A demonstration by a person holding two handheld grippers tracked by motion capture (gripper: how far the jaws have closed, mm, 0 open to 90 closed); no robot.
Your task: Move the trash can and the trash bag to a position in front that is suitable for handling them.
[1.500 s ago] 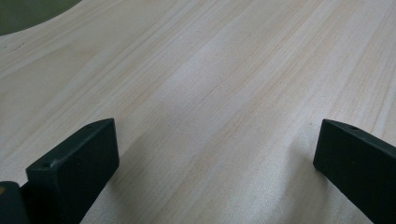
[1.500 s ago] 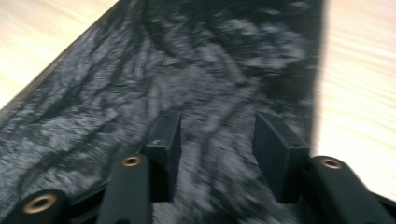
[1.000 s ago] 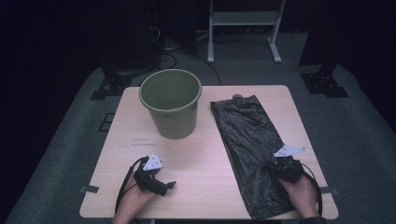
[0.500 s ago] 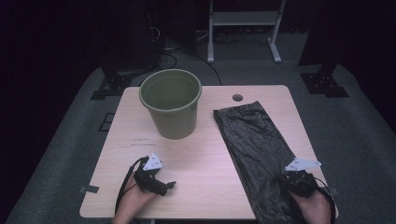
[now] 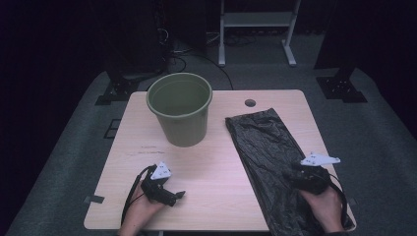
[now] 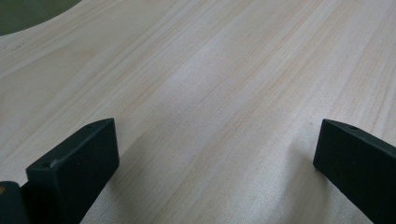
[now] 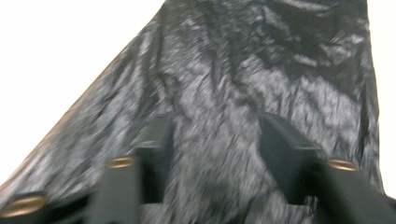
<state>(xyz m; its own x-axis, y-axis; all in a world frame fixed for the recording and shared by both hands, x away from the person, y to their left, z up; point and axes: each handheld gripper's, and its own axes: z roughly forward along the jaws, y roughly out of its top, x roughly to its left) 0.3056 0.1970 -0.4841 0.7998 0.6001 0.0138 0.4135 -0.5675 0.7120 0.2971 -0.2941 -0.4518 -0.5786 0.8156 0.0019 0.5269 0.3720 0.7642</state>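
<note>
While both grippers stand unloaded, the bag is at risk of sliding off the near edge.

From the left: the left gripper (image 5: 169, 195) rests low on the table (image 5: 206, 167), jaws spread wide over bare wood, holding nothing; the green bucket (image 5: 180, 108) stands upright beyond it. To the right, the black plastic bag (image 5: 268, 147) lies flat, its near end hanging past the table edge. The right gripper (image 7: 215, 154) has just been opening; its jaws stand apart above the crumpled film, pinching nothing. Judgement: a shallow re-grip may catch one layer only, or drag the slick film further off the table.
</note>
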